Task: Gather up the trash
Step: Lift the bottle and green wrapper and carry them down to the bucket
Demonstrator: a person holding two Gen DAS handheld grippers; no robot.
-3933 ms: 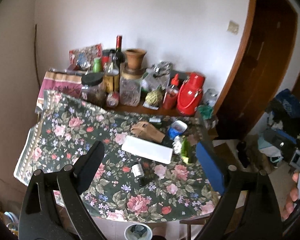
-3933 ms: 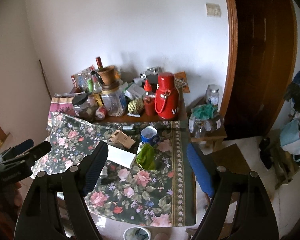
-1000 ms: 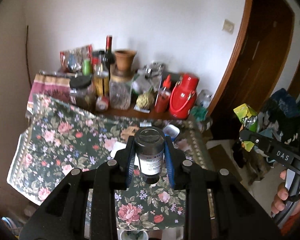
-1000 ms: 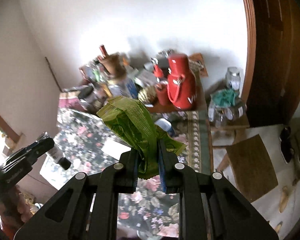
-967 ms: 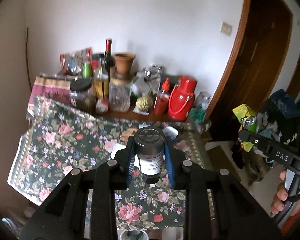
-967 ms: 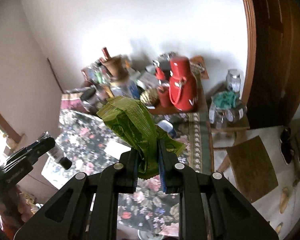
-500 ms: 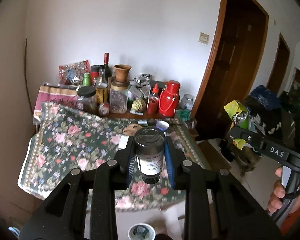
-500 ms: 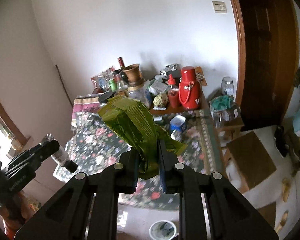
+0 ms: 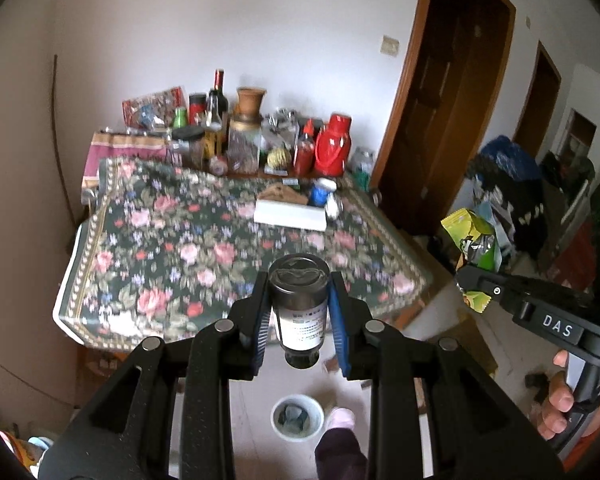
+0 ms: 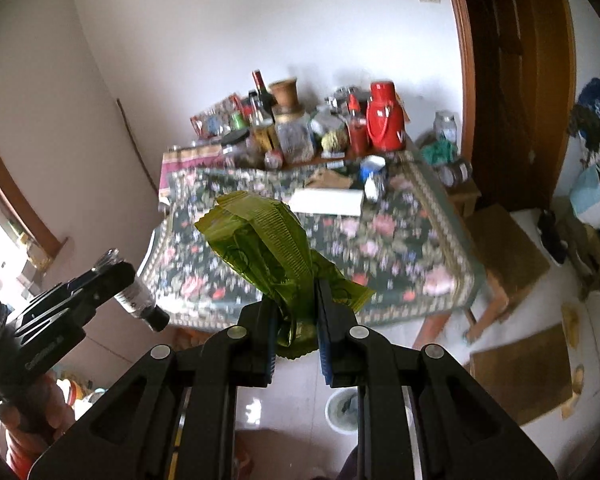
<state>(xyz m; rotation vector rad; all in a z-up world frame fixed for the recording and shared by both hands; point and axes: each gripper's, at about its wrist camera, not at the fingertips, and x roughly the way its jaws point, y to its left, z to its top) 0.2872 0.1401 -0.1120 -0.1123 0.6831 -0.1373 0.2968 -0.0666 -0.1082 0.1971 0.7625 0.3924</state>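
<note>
Above a pale tiled floor, back from the table with the dark floral cloth (image 9: 172, 240), your left gripper (image 9: 299, 312) is clamped on a small dark glass bottle with a white printed label (image 9: 299, 312), its blue-padded jaws pressing the bottle's sides so that its flat base faces away from you and its black cap points down toward you. Your right gripper (image 10: 296, 320) is closed tight on a crumpled olive-green foil wrapper (image 10: 268, 252), which fans out above the pinched jaws; in the left wrist view the same wrapper (image 9: 474, 240) shows at the right, above your right hand (image 9: 568, 396) on its black handle. Directly below both tools, a small round white bin (image 9: 297, 418) stands on the floor with dark scraps inside; it appears again low in the right wrist view (image 10: 342, 410), partly hidden by the gripper's arms. On the tablecloth lie a flat white rectangular box (image 9: 290, 216), a tan folded pouch (image 9: 282, 194) and a blue-and-white cup (image 9: 320, 192). Along the far edge by the white wall crowd a red thermos jug (image 9: 332, 146), a wine bottle with a red capsule (image 9: 218, 94), a terracotta pot (image 9: 250, 100) and several glass jars (image 9: 242, 148). A dark wooden door (image 9: 440, 120) stands to the right.
</note>
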